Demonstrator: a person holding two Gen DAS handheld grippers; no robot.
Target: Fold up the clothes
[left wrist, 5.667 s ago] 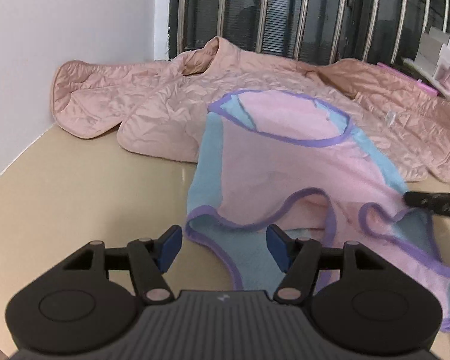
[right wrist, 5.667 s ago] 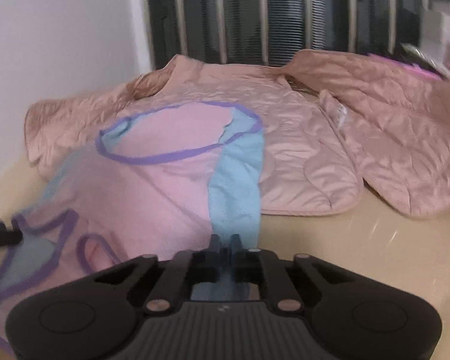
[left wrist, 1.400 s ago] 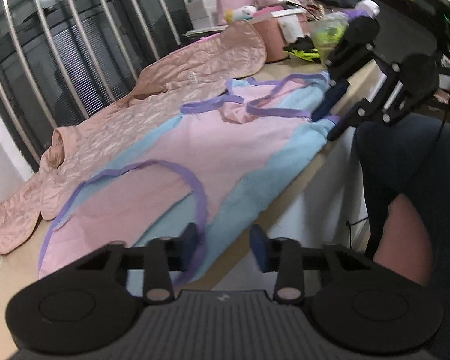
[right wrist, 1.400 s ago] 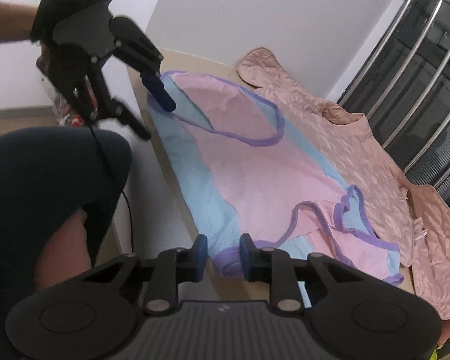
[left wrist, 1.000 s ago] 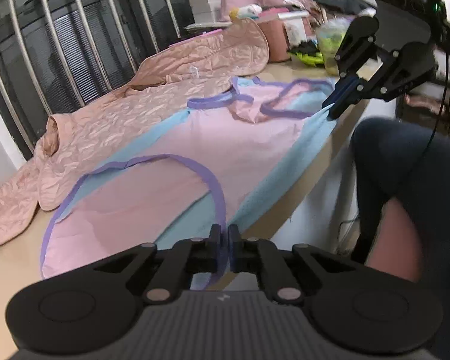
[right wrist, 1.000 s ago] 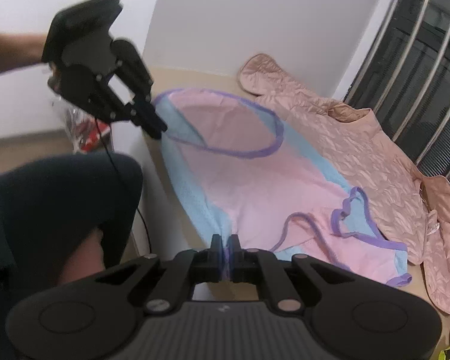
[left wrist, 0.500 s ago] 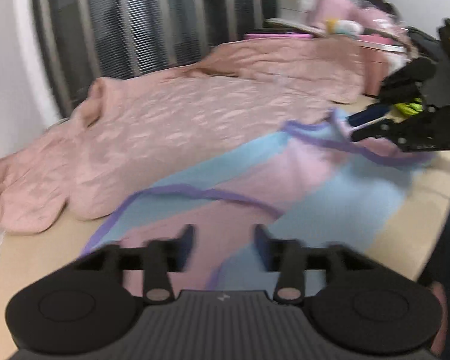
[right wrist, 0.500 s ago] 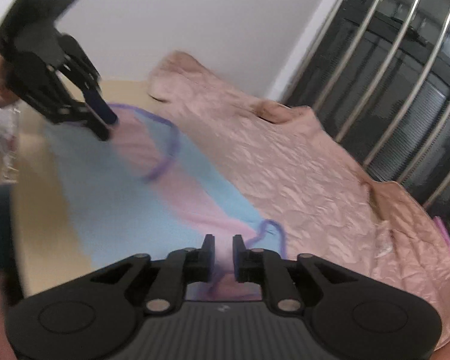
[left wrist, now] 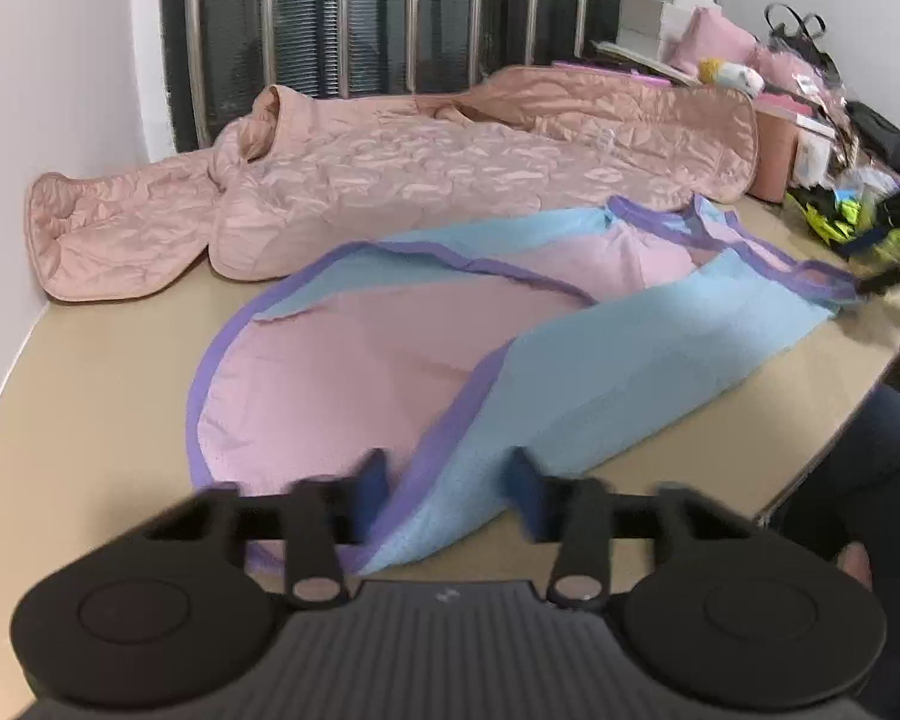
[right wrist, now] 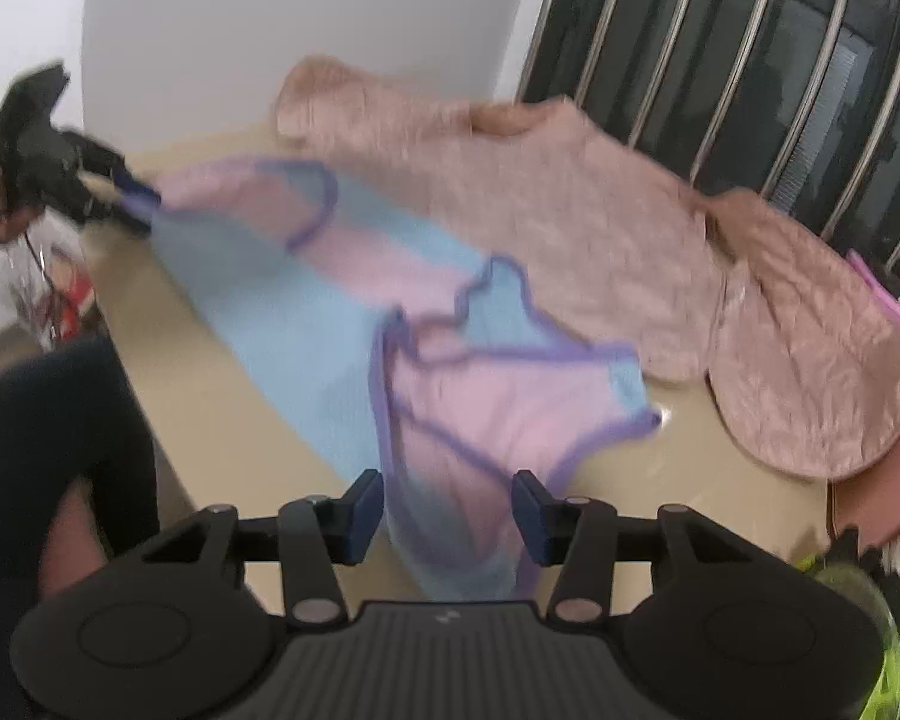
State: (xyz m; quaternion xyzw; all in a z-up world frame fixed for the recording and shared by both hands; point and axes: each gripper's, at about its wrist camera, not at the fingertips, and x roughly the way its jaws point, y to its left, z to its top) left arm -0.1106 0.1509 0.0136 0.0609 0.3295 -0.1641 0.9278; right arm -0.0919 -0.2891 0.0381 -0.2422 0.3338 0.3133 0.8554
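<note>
We'd swung the near edge of the pink-and-blue, purple-trimmed fleece garment (left wrist: 510, 330) over onto itself on the beige worktop (left wrist: 90, 390). Left hand-held gripper (left wrist: 447, 495) was closing, right hand-held gripper (right wrist: 448, 507) opening, cloth lying loose between both.

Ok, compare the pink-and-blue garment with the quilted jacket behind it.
The pink-and-blue garment is thin, two-coloured with purple trim; the quilted jacket is puffy and one salmon pink. The garment has one blue side folded over its pink middle; the jacket is spread open with a sleeve stretched toward the wall. The garment lies near the table's front edge; the jacket sits back by the window bars. Both rest on the tan table.
</note>
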